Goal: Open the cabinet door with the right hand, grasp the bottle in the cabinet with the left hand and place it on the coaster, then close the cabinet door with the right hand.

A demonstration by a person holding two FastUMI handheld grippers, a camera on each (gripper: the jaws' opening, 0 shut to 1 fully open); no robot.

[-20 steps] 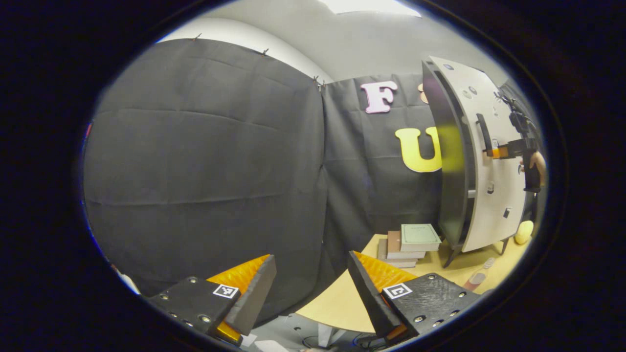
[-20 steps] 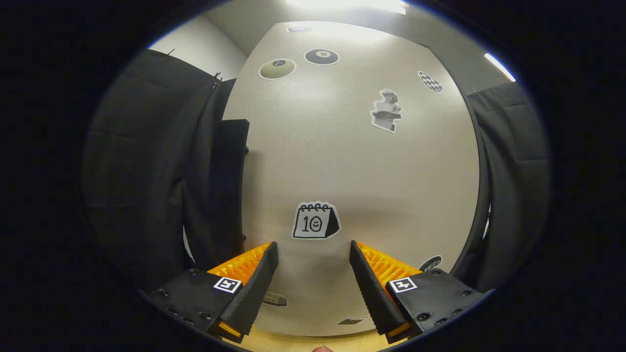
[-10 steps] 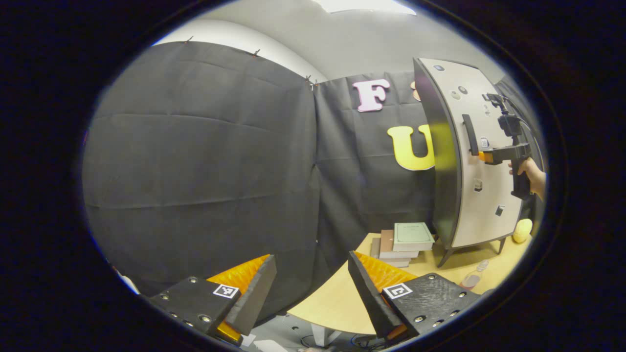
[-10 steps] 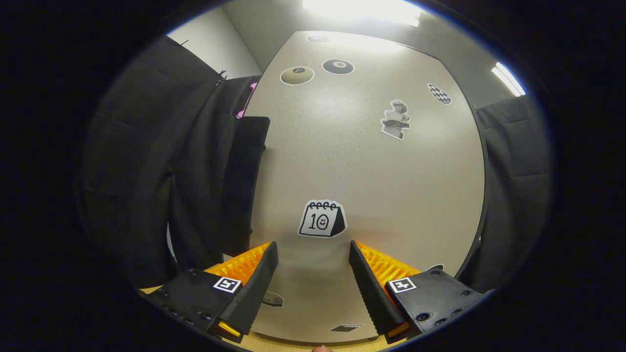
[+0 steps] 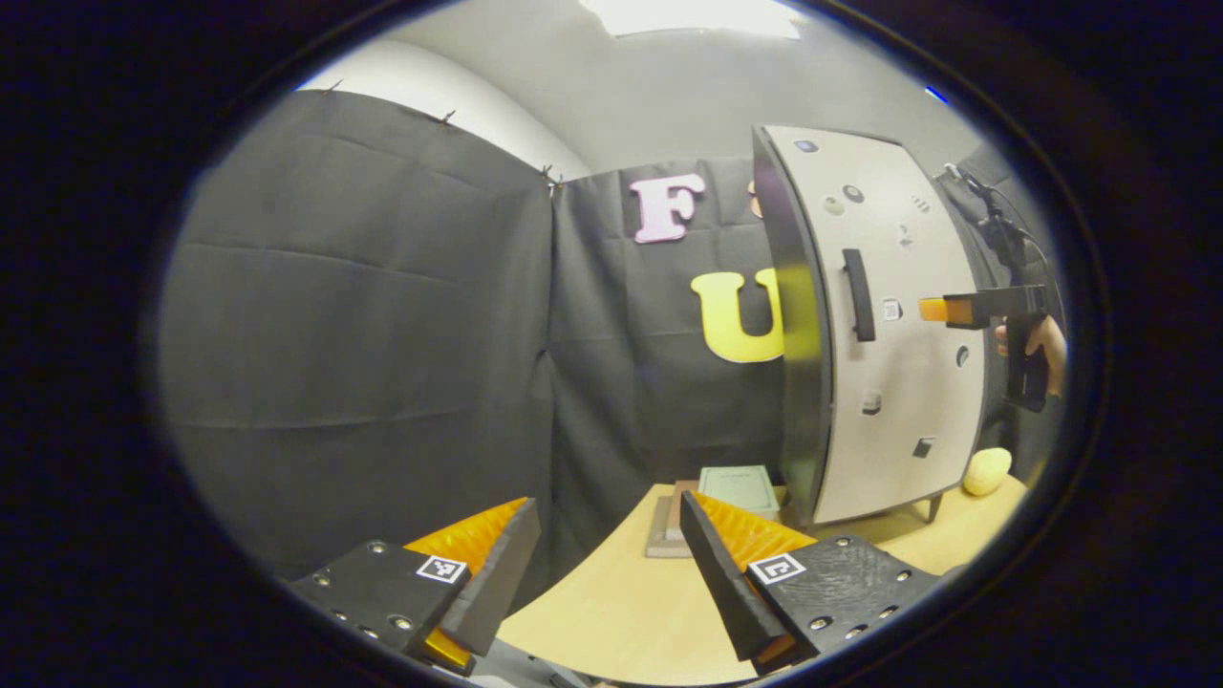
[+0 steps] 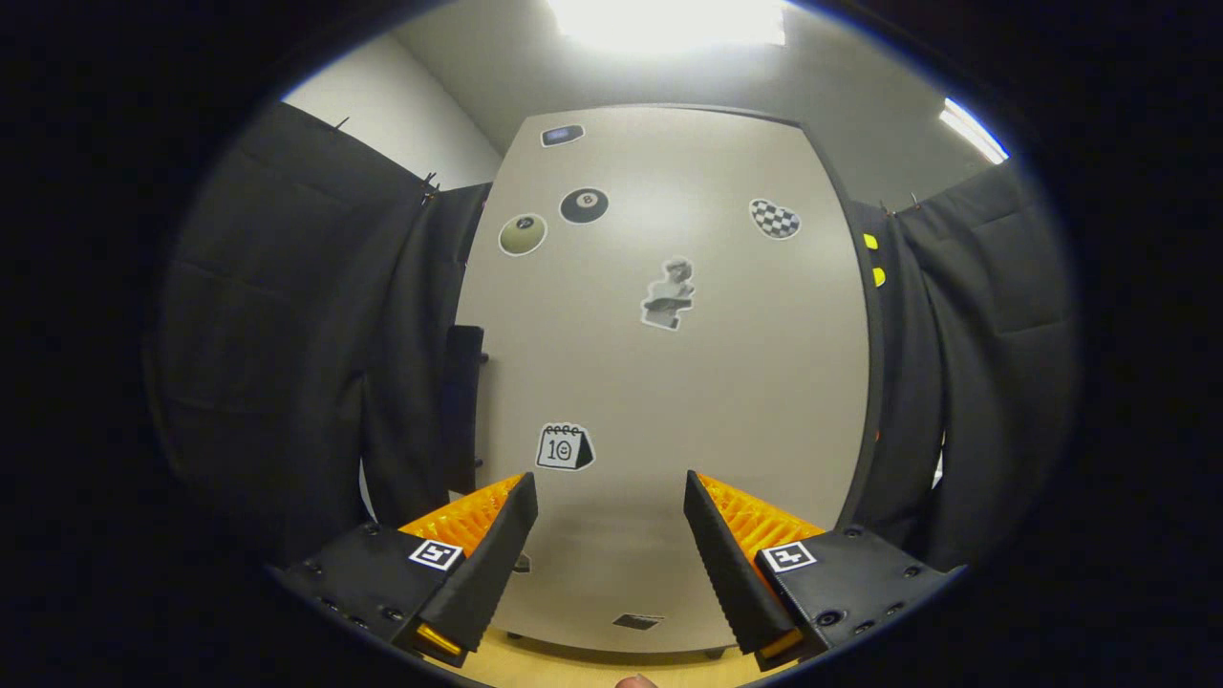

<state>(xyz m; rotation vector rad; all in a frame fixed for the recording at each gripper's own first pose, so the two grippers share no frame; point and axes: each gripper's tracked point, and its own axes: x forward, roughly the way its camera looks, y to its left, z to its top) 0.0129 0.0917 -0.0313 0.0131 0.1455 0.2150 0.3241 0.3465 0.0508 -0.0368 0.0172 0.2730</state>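
At the far right of the left gripper view, the right tongs (image 5: 932,310), spread and empty, have drawn back from the cabinet door (image 5: 898,325), now shut, so the task looks finished; left tongs (image 5: 607,554) hang spread over the tabletop (image 5: 611,612); bottle's place unclear

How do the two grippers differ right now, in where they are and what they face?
The right gripper is raised beside the cabinet door, its tips just short of the door's black handle; the left gripper sits low over the wooden table, well away from the cabinet. The right faces the stickered door; the left faces the black cloth wall. Both are open and empty.
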